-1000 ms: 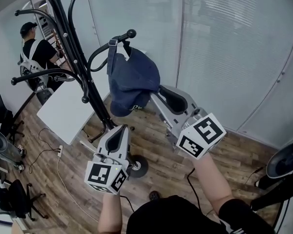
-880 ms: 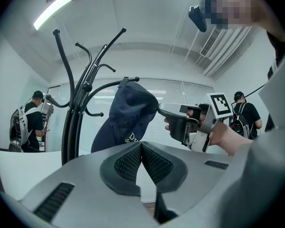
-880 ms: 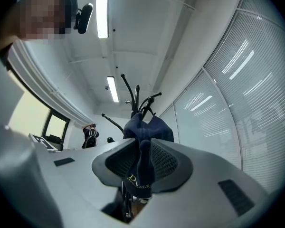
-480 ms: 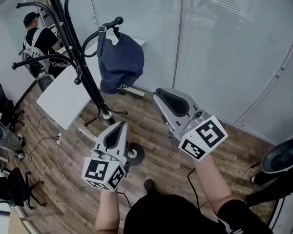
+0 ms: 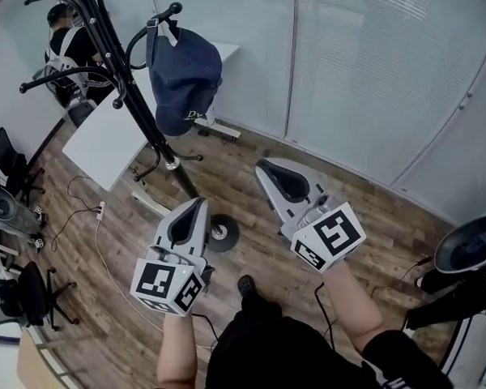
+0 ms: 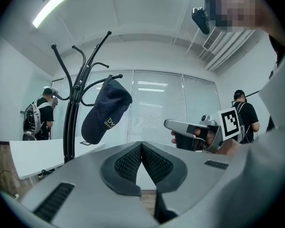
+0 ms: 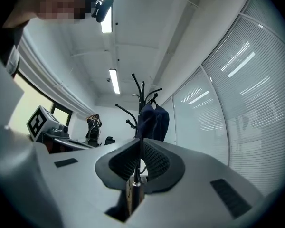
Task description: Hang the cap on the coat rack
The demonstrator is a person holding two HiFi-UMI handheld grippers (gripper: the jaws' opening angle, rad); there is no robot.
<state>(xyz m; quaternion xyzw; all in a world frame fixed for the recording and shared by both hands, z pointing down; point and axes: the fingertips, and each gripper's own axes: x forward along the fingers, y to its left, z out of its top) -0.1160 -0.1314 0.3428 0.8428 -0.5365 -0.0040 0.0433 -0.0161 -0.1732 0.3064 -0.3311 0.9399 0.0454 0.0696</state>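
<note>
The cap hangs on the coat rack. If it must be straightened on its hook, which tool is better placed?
Probably the right tool: its shut, empty jaws point straight at the cap. From the left tool, also shut and empty, the cap sits off to the upper left.

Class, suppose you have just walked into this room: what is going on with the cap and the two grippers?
A person holds a gripper in each hand in front of a black coat rack. The navy cap already hangs from one of its hooks. The left gripper and right gripper are both held low, apart from the cap. Each has its fingers shut together on nothing, so the hanging looks done.
</note>
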